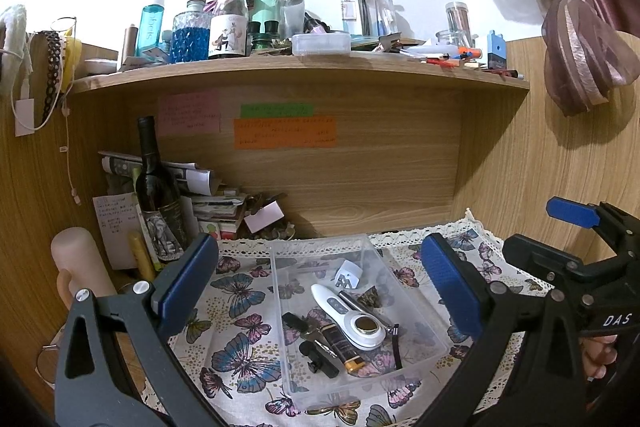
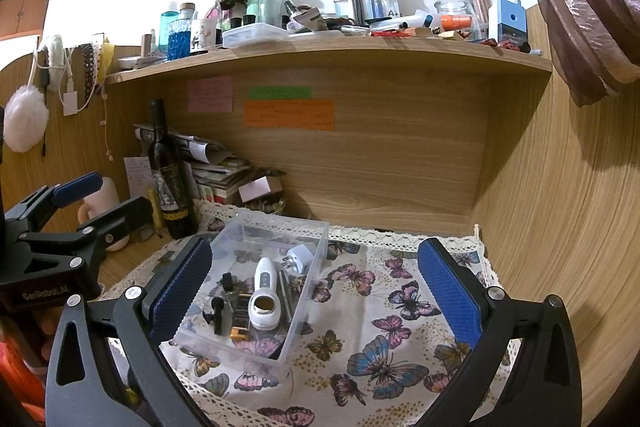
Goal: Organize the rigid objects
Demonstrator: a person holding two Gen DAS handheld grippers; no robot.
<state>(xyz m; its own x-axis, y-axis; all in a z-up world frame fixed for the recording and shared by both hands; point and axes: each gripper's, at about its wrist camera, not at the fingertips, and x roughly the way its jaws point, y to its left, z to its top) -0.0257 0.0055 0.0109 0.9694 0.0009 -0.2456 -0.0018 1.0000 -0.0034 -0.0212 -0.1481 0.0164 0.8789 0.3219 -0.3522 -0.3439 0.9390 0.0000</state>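
A clear plastic box (image 1: pixel 434 341) (image 2: pixel 316 247) sits on the butterfly cloth (image 1: pixel 240 359) (image 2: pixel 380 327). In it lie a white handheld device (image 1: pixel 352 315) (image 2: pixel 264 293), a white plug adapter (image 1: pixel 349 274) (image 2: pixel 299 258), a dark tube with a gold end (image 1: pixel 342 347) (image 2: pixel 239 319), a metal pen (image 1: pixel 358 303) (image 2: pixel 285 293) and small black clips (image 1: pixel 318 357) (image 2: pixel 218 313). My left gripper (image 1: pixel 320 287) is open and empty, held above the box. My right gripper (image 2: pixel 316 287) is open and empty, to the right of the box. It also shows in the left wrist view (image 1: pixel 568 231).
A dark wine bottle (image 1: pixel 156 195) (image 2: pixel 168 171) and stacked papers (image 1: pixel 208 199) (image 2: pixel 216 167) stand at the back left. A crowded shelf (image 1: pixel 300 67) (image 2: pixel 328 47) of bottles and jars hangs above. Wooden walls close in the back and right. A curtain (image 1: pixel 580 27) hangs upper right.
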